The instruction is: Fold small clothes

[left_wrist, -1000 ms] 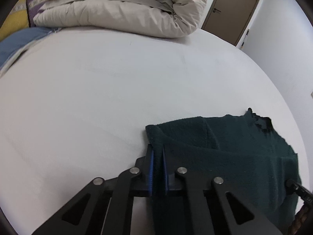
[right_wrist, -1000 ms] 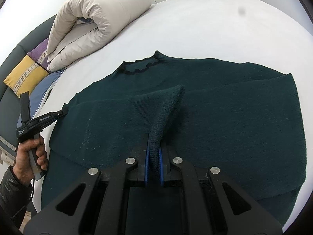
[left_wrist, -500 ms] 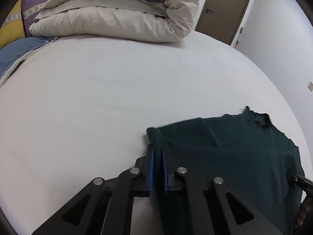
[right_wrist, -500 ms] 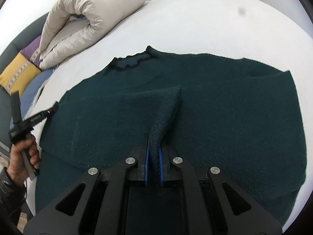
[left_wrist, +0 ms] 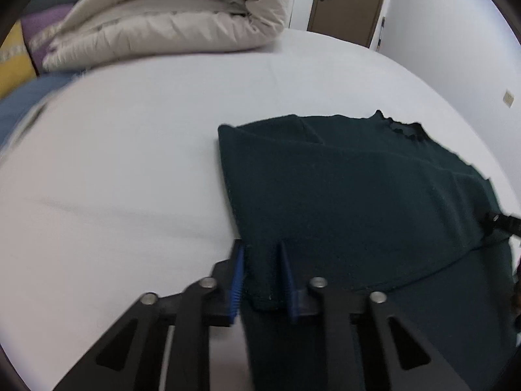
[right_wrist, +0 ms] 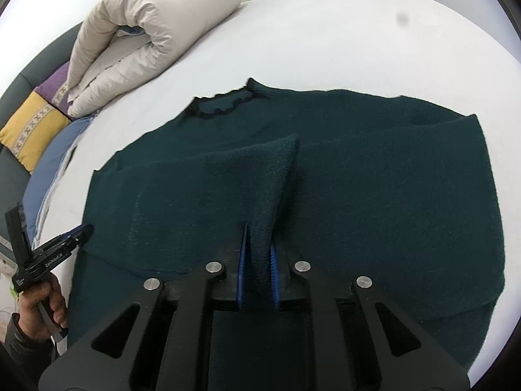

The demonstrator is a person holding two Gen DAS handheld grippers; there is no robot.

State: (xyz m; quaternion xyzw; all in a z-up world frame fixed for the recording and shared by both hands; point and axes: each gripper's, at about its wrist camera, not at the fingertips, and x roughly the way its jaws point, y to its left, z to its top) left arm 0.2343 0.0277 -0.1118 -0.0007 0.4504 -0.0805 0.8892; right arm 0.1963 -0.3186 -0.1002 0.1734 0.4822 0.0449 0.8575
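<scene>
A dark green knit sweater [left_wrist: 358, 195] lies spread on the white bed sheet [left_wrist: 130, 146], its left side folded over the body. My left gripper [left_wrist: 260, 247] sits at the lower left edge of the sweater. Its jaws are opening, and the hem lies slack between the blue pads. In the right wrist view a hand [right_wrist: 39, 299] holds that left gripper [right_wrist: 78, 233] at the sweater's [right_wrist: 374, 195] left edge. My right gripper [right_wrist: 259, 228] pinches a raised ridge of the folded-over sleeve. Its jaws are just beginning to open, with the fabric still pressed between the pads.
A rolled beige duvet [left_wrist: 169, 22] lies along the head of the bed, with a yellow pillow [right_wrist: 32, 127], a purple pillow [right_wrist: 53, 84] and a blue cloth [right_wrist: 52, 169] beside it. A brown door [left_wrist: 345, 3] stands beyond the bed. White sheet stretches left of the sweater.
The left gripper's pads have parted around the sweater's edge, and the left view has swung, showing more of the sweater. The right gripper stays put, still holding the ridge.
</scene>
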